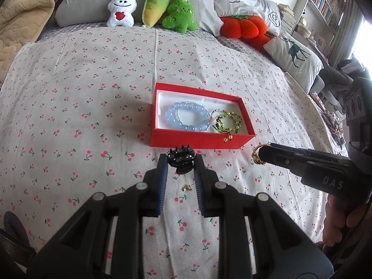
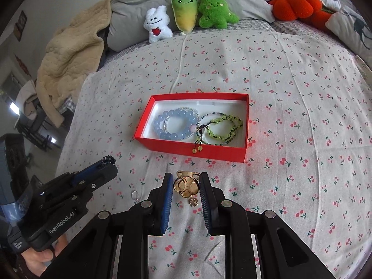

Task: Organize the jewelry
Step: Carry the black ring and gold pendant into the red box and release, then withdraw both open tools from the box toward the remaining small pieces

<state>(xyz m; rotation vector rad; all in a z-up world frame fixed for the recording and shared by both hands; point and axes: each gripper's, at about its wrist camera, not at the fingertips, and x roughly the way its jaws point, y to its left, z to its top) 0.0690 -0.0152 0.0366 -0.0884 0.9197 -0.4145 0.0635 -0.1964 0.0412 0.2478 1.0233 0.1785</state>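
left gripper (image 1: 181, 162) clamped on spiky black hair clip (image 1: 181, 161) | right gripper (image 2: 187, 181) clamped on glossy gold clip (image 2: 186, 186) | both just before one red box (image 2: 246, 125): three beaded bracelets, blue (image 2: 172, 125), clear, green (image 2: 220, 127) | two small trinkets on cherry-print sheet (image 2: 290, 93)

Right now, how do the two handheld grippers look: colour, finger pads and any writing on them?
Both grippers are black plastic with angular, cut-out linkages and round silver pivot pins. The fingers carry ribbed blue pads on the inner faces. The right gripper shows white letters "DAS" on its side; the left gripper reads "GenRobot.AI" and has a light blue band near the handle.
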